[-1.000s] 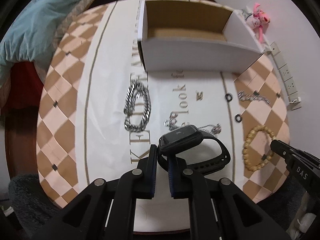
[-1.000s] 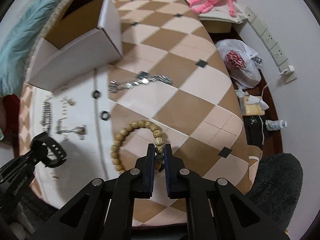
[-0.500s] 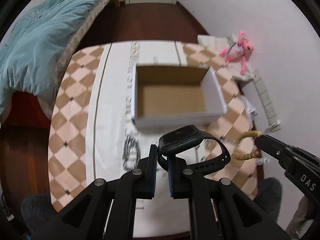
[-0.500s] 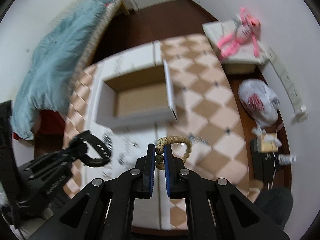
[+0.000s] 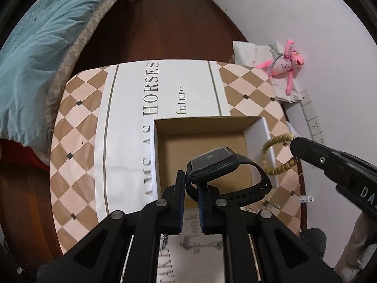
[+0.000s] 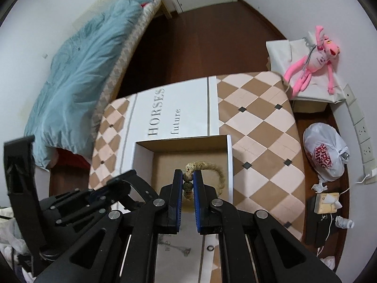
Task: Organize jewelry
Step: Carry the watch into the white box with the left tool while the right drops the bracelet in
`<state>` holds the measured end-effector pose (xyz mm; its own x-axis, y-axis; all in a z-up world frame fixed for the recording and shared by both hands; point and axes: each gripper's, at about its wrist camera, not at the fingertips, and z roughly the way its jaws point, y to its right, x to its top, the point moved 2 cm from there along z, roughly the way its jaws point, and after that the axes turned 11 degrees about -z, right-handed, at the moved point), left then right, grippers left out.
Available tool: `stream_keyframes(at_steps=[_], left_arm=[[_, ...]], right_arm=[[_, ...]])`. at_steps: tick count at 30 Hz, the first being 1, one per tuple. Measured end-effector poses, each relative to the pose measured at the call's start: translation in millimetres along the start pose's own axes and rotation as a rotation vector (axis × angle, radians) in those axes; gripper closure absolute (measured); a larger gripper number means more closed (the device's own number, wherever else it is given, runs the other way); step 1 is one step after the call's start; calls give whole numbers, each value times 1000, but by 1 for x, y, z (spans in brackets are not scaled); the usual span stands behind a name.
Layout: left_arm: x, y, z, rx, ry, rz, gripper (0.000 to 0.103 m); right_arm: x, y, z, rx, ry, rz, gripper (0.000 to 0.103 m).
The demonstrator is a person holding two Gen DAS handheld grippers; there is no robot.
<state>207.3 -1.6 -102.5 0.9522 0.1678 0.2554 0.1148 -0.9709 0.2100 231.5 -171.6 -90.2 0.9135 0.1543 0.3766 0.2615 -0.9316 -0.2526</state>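
Observation:
My left gripper [image 5: 191,184] is shut on the strap of a black smartwatch [image 5: 213,162] and holds it above the open cardboard box [image 5: 202,127]. My right gripper [image 6: 188,179] is shut on a tan beaded bracelet [image 6: 213,167], held above the same box [image 6: 188,139]; the bracelet [image 5: 275,141] also shows in the left wrist view over the box's right wall, at the tip of the right gripper [image 5: 294,145]. The left gripper [image 6: 122,184] with the watch appears at lower left in the right wrist view. The box looks empty inside.
The box stands on a table with a checkered cloth [image 5: 77,122] and a white printed runner [image 5: 179,89]. A small black ring [image 6: 210,248] and a thin chain [image 6: 181,251] lie on the runner near me. A bed with a teal blanket [image 5: 35,42] is at left, a pink plush toy [image 6: 313,61] at right.
Both grippers rose from the table with the watch and the bracelet and moved forward; they now hang over the box instead of in front of it.

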Motion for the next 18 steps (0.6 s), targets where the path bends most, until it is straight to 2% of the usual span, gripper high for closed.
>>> stream_keyframes(at_steps=[6,8,9,10,11,12,13,14,16,17,18], left_arm=[[20,-3,24,30,-59,-38,93],[24,-4,29,28,-66,-41,90],[26,-5,28,37,-51,-38,85],[27,-5,27,40,-39,-39,72],[28,-6,26,43,-34,-44,62],[29,-8,25,43,-30,-51,37],[30,-10,23,39,-23,-59,19],[30,-12,20,39,-13,-63,15],[32,-16,16,62,9,-68,14],[32,-18,14,75,22,-69,14],[31,-20,12,89,39,-70,14]], right_arm=[[11,8,37,53,-93,-2,93],[12,11,47,64,-121,11,92],[12,11,50,71,-129,7,88],[12,13,51,70,-130,6,84],[11,13,51,73,-125,4,67],[11,15,51,70,-124,4,48],[11,16,49,65,-118,7,40],[10,17,46,59,-110,11,32],[8,19,40,13,-100,5,30],[6,18,38,-16,-93,-6,26],[4,18,36,-45,-90,-13,17]])
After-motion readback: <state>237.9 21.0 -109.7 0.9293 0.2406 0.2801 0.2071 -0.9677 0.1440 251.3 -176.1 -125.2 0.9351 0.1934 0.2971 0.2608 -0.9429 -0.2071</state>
